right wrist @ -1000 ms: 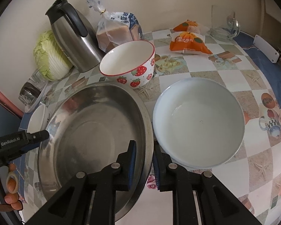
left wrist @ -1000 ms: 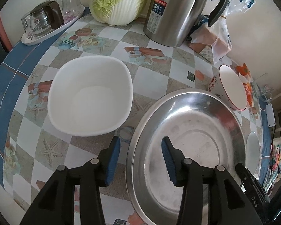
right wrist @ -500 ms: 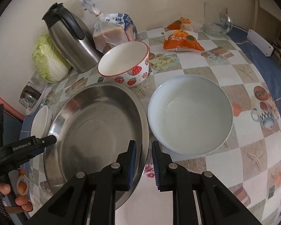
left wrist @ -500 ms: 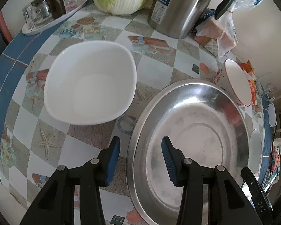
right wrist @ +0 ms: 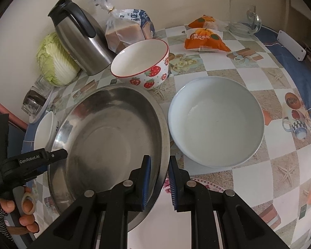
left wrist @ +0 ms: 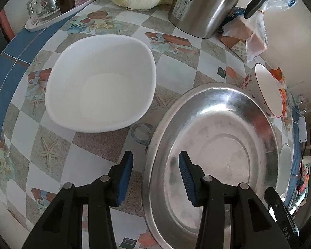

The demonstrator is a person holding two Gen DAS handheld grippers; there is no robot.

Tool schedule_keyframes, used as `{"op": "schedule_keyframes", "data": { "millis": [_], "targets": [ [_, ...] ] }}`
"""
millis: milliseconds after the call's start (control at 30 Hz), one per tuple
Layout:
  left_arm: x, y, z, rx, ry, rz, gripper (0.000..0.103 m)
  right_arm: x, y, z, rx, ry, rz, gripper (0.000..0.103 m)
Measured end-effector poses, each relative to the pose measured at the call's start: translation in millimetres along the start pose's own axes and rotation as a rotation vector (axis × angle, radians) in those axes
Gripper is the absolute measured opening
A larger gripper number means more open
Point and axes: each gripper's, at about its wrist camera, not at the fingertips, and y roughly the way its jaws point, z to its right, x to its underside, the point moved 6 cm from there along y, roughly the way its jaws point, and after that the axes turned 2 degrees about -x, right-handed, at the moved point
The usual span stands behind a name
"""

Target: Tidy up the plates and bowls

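So the big steel basin (right wrist: 114,137) sits mid-table on the checkered tablecloth (right wrist: 248,62), and both grippers are working its near rim from opposite sides. The right gripper (right wrist: 158,178) has its blue pads nearly together with the basin's rim running between them, looks clamped on it. The left gripper (left wrist: 155,176) straddles the opposite rim (left wrist: 153,166) with a clear gap: one pad hangs over the cloth outside, the other over the inside of the basin, neither one touching metal as far as I can see.

Around it: a squarish white bowl (left wrist: 101,83) just beside the basin on the left-hand side, a round white bowl (right wrist: 215,122) just beside it on the right-hand side, and a strawberry-print bowl (right wrist: 143,64) with a red rim right behind the basin, about touching it.

Further back there's a steel thermos jug (left wrist: 203,6) with a label showing a big "24" plus small characters I can't make out, a napa cabbage (right wrist: 54,60), bagged bread (right wrist: 126,33), two orange snack packets (right wrist: 205,40) with print too small to read, and a tray of upturned glasses (left wrist: 51,6).

In the right wrist view, the other gripper's body (right wrist: 29,159) reads "GenRobot.AI", with the person's fingers (right wrist: 27,213) curled around its handle.
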Motion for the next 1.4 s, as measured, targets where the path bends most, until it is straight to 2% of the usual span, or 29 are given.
{"op": "schedule_keyframes", "data": {
  "millis": [433,1400],
  "targets": [
    [-0.8,-1.5,10.4,0.021,0.033,0.008,0.047,0.3,3.1,-0.8,-0.006,-0.001,-0.003,0.018],
    [-6.2,-6.2,8.7,0.057,0.025,0.046,0.047,-3.9,8.6,-1.5,-0.010,-0.002,0.035,0.018]
  ]
}}
